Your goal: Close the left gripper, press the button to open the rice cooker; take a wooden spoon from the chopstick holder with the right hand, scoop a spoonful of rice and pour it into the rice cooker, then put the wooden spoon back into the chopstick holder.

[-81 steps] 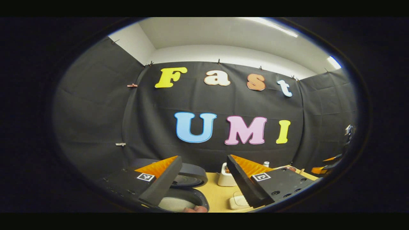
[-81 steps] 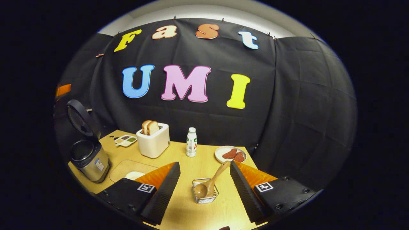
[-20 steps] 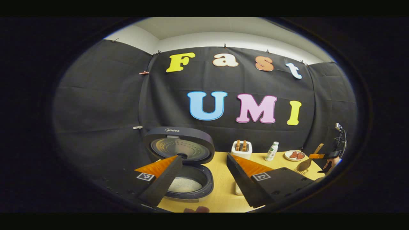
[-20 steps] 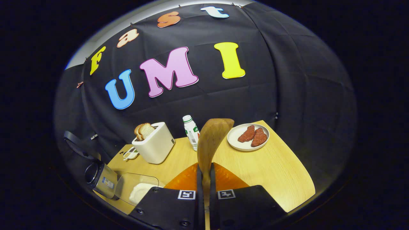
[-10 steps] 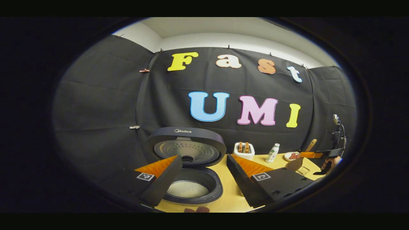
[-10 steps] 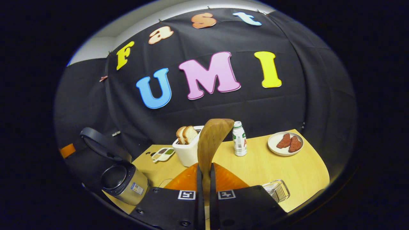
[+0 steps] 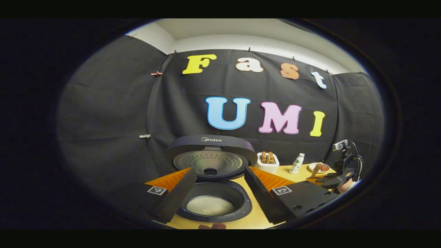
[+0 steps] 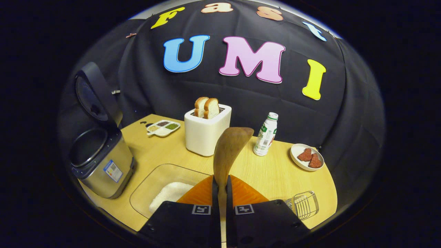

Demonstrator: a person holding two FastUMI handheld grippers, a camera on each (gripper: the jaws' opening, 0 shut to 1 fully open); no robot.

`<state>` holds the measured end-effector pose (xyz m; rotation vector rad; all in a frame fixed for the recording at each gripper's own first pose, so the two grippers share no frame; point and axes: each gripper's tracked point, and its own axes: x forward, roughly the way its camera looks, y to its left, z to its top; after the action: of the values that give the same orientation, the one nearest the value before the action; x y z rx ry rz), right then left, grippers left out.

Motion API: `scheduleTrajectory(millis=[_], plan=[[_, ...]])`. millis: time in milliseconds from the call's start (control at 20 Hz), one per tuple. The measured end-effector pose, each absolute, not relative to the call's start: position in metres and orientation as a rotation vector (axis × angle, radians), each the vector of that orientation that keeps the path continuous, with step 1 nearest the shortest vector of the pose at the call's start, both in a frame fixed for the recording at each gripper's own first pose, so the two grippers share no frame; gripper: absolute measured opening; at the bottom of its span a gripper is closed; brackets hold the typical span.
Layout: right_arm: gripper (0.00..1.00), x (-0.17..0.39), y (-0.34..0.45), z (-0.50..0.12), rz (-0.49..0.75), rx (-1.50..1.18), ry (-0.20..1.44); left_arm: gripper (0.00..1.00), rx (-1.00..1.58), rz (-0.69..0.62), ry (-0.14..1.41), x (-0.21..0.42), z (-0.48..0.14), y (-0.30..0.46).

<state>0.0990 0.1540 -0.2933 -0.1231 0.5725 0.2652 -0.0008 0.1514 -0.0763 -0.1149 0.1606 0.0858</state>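
The rice cooker (image 7: 213,203) stands with its lid (image 7: 212,151) up, and white rice lies in its pot. My left gripper (image 7: 218,194) hovers just above and in front of it, open and empty. My right gripper (image 8: 220,194) is shut on the handle of the wooden spoon (image 8: 229,151), whose bowl points forward over the table. A clear container of rice (image 8: 165,193) lies just below and to its left. The wire chopstick holder (image 8: 305,205) stands empty at the lower right. In the right gripper view the cooker (image 8: 100,165) is at the left. The right gripper (image 7: 339,177) also shows far right.
On the wooden table (image 8: 275,175) a white toaster (image 8: 206,132) with two bread slices stands at the back. Beside it are a small bottle (image 8: 265,134) and a plate of red meat pieces (image 8: 306,156). A seasoning tray (image 8: 162,127) lies behind the cooker.
The right gripper took the spoon from the holder, then swung left and lower until the rice container came under it. The left gripper stayed open, and its view centred on the open cooker.
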Motion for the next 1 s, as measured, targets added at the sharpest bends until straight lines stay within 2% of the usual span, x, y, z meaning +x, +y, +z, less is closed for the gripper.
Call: scheduleTrajectory(millis=[150,550,800,900,1000], plan=[[0.11,0.094,0.155,-0.321,0.233,-0.139,0.633,0.95,-0.123,0.082,0.167,-0.001,-0.080,0.157],[0.11,0.089,0.187,-0.331,0.173,0.109,0.721,0.93,-0.141,0.093,0.174,-0.009,-0.090,0.179],[0.11,0.092,0.183,-0.340,0.075,0.428,0.790,0.95,-0.143,0.110,0.170,-0.015,-0.092,0.191],[0.11,0.092,0.174,-0.345,0.028,0.580,0.814,0.92,-0.148,0.118,0.169,-0.018,-0.093,0.195],[0.11,0.090,0.166,-0.347,0.021,0.655,0.825,0.95,-0.154,0.124,0.169,-0.019,-0.094,0.196]])
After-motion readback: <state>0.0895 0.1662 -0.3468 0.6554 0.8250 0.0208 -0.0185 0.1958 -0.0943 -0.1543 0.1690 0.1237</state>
